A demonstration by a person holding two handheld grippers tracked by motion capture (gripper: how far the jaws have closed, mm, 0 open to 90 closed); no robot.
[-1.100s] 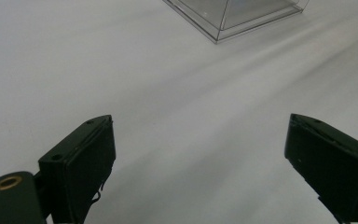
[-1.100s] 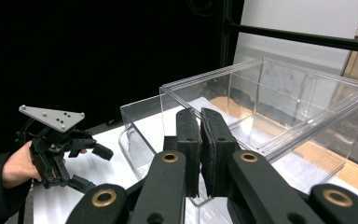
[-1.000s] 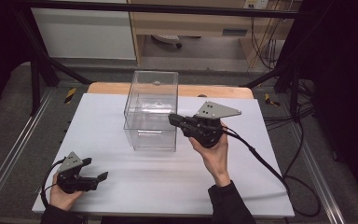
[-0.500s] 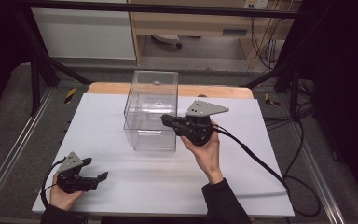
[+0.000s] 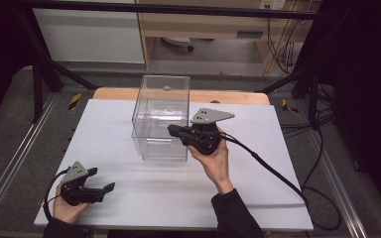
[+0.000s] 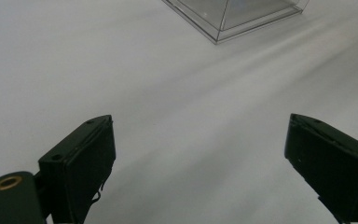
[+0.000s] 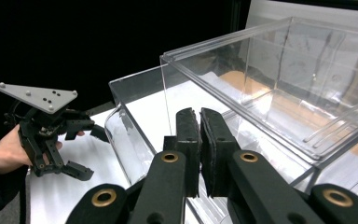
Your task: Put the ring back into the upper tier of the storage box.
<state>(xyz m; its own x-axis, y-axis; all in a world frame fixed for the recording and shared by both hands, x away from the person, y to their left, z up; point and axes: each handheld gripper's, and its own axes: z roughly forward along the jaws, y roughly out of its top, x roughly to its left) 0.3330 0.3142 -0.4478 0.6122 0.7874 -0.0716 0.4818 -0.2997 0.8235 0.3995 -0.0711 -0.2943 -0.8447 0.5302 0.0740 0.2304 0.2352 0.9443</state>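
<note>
A clear plastic box (image 5: pixel 161 116) stands upright on the white table (image 5: pixel 258 193), towards the back middle. My right gripper (image 5: pixel 171 130) is shut, nothing visible between its jaws, and its tips sit at the box's right wall near the front corner. In the right gripper view the shut jaws (image 7: pixel 199 114) point at the box (image 7: pixel 279 88), just in front of its near wall. At the near left my left gripper (image 5: pixel 100 179) rests on the table, open and holding nothing. Its own view has the wide-apart jaws (image 6: pixel 200 122) over bare table, the box corner (image 6: pixel 233 18) far ahead.
A black cable (image 5: pixel 278 173) trails from the right gripper across the table's right side and off its edge. A wooden board edge (image 5: pixel 233 96) runs behind the box. Metal rails flank the table on both sides.
My right gripper has moved left and slightly down, from beside the box to its right front wall. The left gripper has stayed where it was.
</note>
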